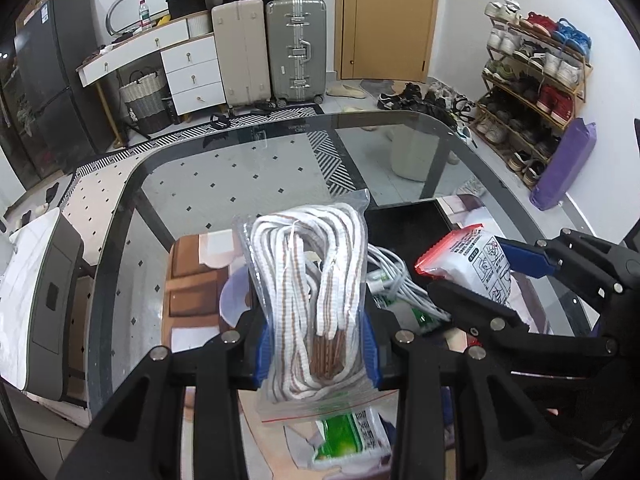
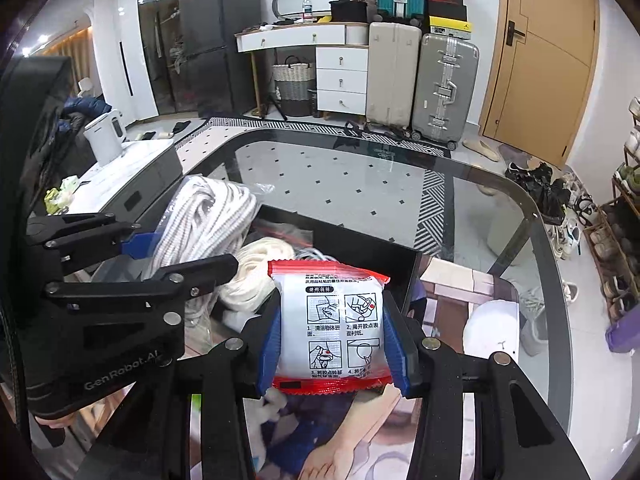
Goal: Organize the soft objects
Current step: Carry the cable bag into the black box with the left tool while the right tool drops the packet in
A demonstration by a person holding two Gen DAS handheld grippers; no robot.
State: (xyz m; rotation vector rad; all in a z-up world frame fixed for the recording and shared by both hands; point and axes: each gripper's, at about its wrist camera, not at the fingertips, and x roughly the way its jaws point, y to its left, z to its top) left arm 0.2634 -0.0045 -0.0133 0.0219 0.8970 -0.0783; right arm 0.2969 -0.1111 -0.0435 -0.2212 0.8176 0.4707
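- Evidently both grippers are loaded. The left gripper (image 1: 318, 354) has its jaws closed narrow on a clear bag of white cord (image 1: 310, 292), gripped low at the bag's waist, so most of the bag stands up above the blue pads.
- The bag's long axis runs up the frame in the left wrist view, tilted a little toward upper left; its sealed end hangs below the jaws at lower centre.
- The right gripper (image 2: 334, 350) pinches a red-edged white packet (image 2: 330, 326) across its width, printed face toward the camera, long axis upright in frame.
- The coming move probably turns on the black tray (image 2: 404, 270). In the right wrist view it lies just beyond and below the packet, at frame centre, already holding a white coil (image 2: 256, 276) and cables.
- Judged from both views, the right gripper is nearer the tray's free right-hand part; the bag of cord sits left of it, over the tray's left side.
- The left wrist view shows a green-labelled pack (image 1: 352, 438) beneath the held bag, on the glass table (image 1: 280, 168), which the right view does not.
- The right wrist view shows the tray's far wall and right corner; the left view hides much of that behind the bag.
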